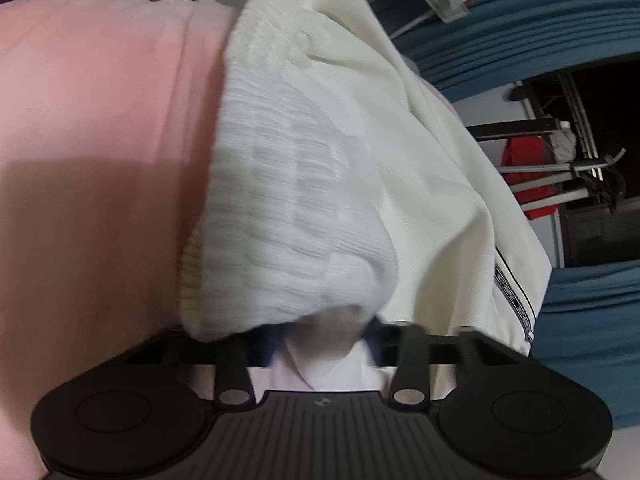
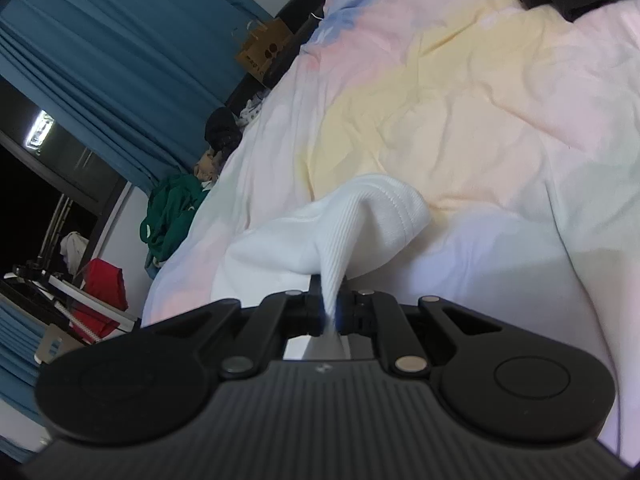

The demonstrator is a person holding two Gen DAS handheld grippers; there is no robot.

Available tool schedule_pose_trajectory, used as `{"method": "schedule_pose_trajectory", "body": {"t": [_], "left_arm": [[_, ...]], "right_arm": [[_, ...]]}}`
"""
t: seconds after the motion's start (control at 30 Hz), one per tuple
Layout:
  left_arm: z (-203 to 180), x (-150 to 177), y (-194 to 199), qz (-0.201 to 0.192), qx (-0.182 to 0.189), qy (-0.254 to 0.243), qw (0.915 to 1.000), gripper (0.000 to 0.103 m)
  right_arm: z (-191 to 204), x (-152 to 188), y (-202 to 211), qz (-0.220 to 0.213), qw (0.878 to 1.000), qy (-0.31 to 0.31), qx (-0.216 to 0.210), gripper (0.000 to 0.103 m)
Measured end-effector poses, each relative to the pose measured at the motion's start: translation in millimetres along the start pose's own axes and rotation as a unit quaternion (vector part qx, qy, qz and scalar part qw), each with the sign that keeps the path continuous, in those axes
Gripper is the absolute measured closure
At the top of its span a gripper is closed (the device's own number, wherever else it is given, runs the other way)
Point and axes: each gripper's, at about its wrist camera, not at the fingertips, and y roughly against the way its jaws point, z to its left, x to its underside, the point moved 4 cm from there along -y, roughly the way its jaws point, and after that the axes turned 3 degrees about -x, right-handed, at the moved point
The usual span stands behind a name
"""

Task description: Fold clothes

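Pinching white ribbed garment (image 2: 340,220) in right claw (image 2: 330,312), left claw (image 1: 324,340) gripping it too, above pastel bedding (image 2: 460,100)

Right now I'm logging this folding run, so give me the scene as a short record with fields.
surface: pastel bedsheet
garment: white ribbed garment, bunched, partly lifted off the sheet
right gripper: shut on a pinch of the ribbed fabric
left gripper: fabric between its fingers, blurred; grip unclear
second cloth: cream garment with dark striped trim, beside the ribbed one
background: blue curtains
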Motion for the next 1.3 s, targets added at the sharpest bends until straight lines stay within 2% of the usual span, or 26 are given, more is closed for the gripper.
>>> {"method": "schedule_pose_trajectory", "body": {"t": [0.03,0.07,0.23,0.33,0.4,0.5,0.63,0.7,0.8,0.87,1.0,1.13,1.17,1.23,1.27,1.3], "left_arm": [[3.0,-5.8,4.6,0.006,0.007,0.006,0.9999,0.082],[4.1,-12.1,13.3,0.003,0.014,0.005,0.9999,0.083],[-7.8,-47.3,81.5,-0.037,-0.006,-0.046,0.9983,0.091],[-12.4,-72.3,127.1,-0.057,-0.018,-0.075,0.9954,0.092],[-6.1,-87.8,152.7,-0.055,-0.027,-0.076,0.9952,0.092],[18.7,-109.9,178.6,-0.024,-0.039,-0.068,0.9967,0.092],[47.3,-120.0,187.6,-0.005,-0.059,-0.087,0.9945,0.092],[67.9,-122.9,190.8,0.007,-0.061,-0.086,0.9944,0.092],[81.5,-122.8,187.4,0.016,-0.066,-0.092,0.9934,0.091],[75.7,-119.9,177.2,0.016,-0.071,-0.097,0.9926,0.091],[74.0,-116.8,166.6,0.011,-0.070,-0.093,0.9932,0.091],[75.6,-114.6,159.3,0.005,-0.066,-0.084,0.9943,0.090],[76.6,-115.1,156.3,0.002,-0.065,-0.080,0.9946,0.090],[78.0,-113.6,150.3,-0.003,-0.073,-0.087,0.9936,0.089],[78.7,-112.9,147.4,-0.006,-0.076,-0.090,0.9930,0.089],[78.5,-112.0,145.5,-0.009,-0.079,-0.095,0.9923,0.089]], "right_arm": [[-1.6,-1.2,-0.9,-0.001,1.000,-0.003,0.001,0.095],[-5.1,-1.9,-0.7,0.001,1.000,-0.009,0.000,0.095],[-14.8,-4.3,0.3,0.004,1.000,-0.031,0.000,0.095],[-16.6,-4.6,4.4,0.005,1.000,-0.028,-0.001,0.095],[-16.7,-5.9,10.5,0.000,1.000,-0.029,-0.009,0.095],[-10.8,-12.1,27.8,-0.031,0.999,-0.001,-0.028,0.096],[-12.0,-21.8,61.0,-0.077,0.996,0.016,-0.034,0.097],[-20.8,-25.6,72.5,-0.084,0.996,0.012,-0.014,0.097],[-42.7,-22.3,73.9,-0.047,0.998,-0.027,0.026,0.097],[-58.0,-15.1,71.7,-0.015,0.997,-0.049,0.053,0.097],[-72.9,-11.8,70.6,0.003,0.995,-0.098,0.034,0.095],[-69.1,-8.5,61.0,0.016,0.994,-0.103,0.022,0.093],[-68.0,-7.7,58.9,0.018,0.994,-0.103,0.020,0.091],[-66.8,-7.0,53.8,0.025,0.994,-0.101,0.018,0.080],[-66.8,-7.0,50.4,0.028,0.994,-0.099,0.018,0.069],[-66.7,-7.1,47.1,0.032,0.995,-0.098,0.017,0.062]]}}
